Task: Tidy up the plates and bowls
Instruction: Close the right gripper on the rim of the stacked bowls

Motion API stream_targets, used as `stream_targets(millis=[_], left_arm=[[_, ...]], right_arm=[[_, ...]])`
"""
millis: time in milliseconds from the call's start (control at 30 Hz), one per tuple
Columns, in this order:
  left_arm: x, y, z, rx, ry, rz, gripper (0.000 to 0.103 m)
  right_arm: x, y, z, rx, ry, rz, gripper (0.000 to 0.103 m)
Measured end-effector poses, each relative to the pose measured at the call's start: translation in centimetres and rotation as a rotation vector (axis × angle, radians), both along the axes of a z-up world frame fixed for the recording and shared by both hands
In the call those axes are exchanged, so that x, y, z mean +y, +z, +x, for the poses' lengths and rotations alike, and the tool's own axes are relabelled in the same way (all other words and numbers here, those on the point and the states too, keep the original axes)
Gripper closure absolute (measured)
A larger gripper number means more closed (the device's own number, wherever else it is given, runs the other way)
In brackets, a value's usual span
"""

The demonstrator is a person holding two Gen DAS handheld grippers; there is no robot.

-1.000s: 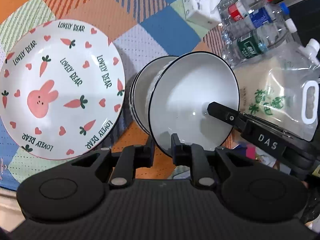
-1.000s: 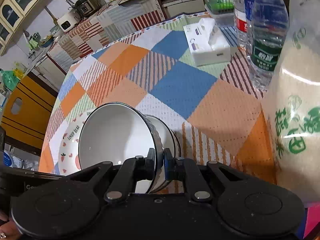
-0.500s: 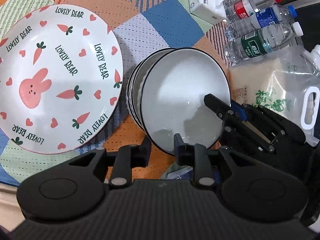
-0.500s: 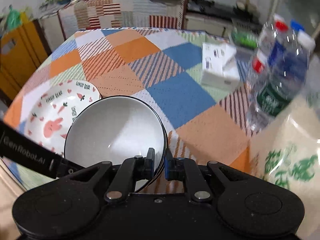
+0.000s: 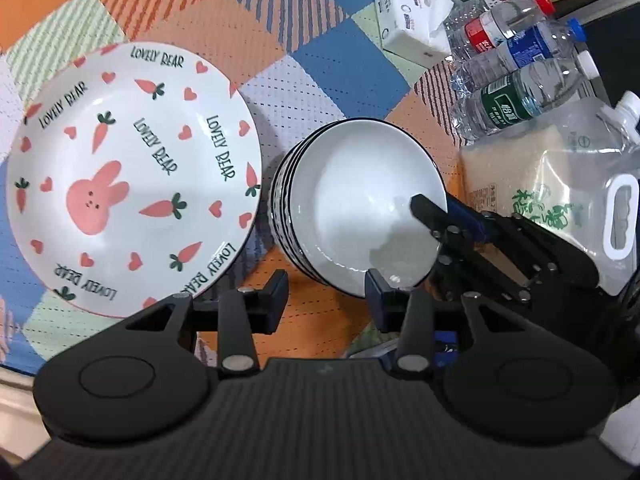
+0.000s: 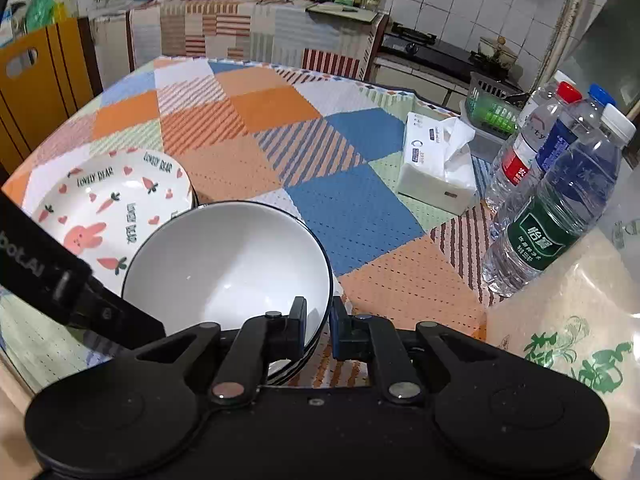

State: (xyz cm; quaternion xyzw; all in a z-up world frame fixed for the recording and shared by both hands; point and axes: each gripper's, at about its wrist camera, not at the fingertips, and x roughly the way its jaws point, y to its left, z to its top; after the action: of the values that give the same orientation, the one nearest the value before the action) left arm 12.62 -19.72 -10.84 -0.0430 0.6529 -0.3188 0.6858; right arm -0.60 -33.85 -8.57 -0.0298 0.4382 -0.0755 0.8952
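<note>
A white bowl with a dark rim (image 5: 360, 208) sits nested on top of a stack of like bowls (image 5: 282, 208) on the checked tablecloth. It also shows in the right wrist view (image 6: 228, 264). My left gripper (image 5: 326, 294) is open, its fingers apart in front of the stack's near edge. My right gripper (image 6: 318, 326) straddles the top bowl's rim at its near right side with a narrow gap; it shows in the left wrist view (image 5: 430, 212) reaching into the bowl. A white plate with a pink rabbit and carrots (image 5: 128, 176) lies left of the stack.
Several water bottles (image 5: 516, 60) and a tissue box (image 5: 412, 28) stand at the far right. A clear bag of rice (image 5: 560, 200) lies right of the bowls. The table's near edge (image 5: 16, 384) runs close below the left gripper.
The top bowl has come down from tilted to nested level on the stack. My left gripper has opened and let go of its rim. My right gripper's hold looks looser.
</note>
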Motion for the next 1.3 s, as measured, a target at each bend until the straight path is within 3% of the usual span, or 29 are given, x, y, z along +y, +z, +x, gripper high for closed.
stream_targets(millis=[267, 367, 500, 600, 733, 867, 967, 1100, 1300], left_arm=[[0.9, 0.8, -1.7, -0.095, -0.024, -0.003, 0.062], [0.9, 0.8, -2.4, -0.142, -0.046, -0.022, 0.062], [1.1, 1.5, -2.5, -0.243, 0.015, 0.001, 0.062], [1.3, 1.8, -1.9, -0.225, 0.047, -0.052, 0.062], [0.9, 1.0, -1.5, -0.186, 0.055, -0.059, 0.062], [0.2, -0.5, -1.3, -0.137, 0.064, -0.041, 0.059], [-0.3, -1.8, -1.0, -0.094, 0.070, 0.010, 0.057], [0.3, -3.0, -0.3, -0.041, 0.108, -0.002, 0.053], [0.9, -4.3, 0.2, -0.034, 0.124, -0.033, 0.051]], right_arm=[[-0.2, 2.8, -4.2, -0.132, 0.053, 0.081, 0.085], [0.1, 3.2, -6.0, -0.161, 0.107, 0.081, 0.073], [0.9, 2.3, -7.8, -0.177, 0.197, 0.026, 0.053], [1.4, 0.8, -8.6, -0.174, 0.264, 0.007, 0.035], [1.8, -1.8, -8.5, -0.131, 0.314, 0.010, 0.030], [1.9, -4.2, -7.4, -0.102, 0.301, -0.008, 0.029], [1.6, -5.5, -6.3, -0.089, 0.273, 0.034, 0.028], [1.3, -6.6, -4.7, -0.074, 0.211, 0.056, 0.028], [1.6, -7.9, -3.8, -0.115, 0.227, 0.068, 0.024]])
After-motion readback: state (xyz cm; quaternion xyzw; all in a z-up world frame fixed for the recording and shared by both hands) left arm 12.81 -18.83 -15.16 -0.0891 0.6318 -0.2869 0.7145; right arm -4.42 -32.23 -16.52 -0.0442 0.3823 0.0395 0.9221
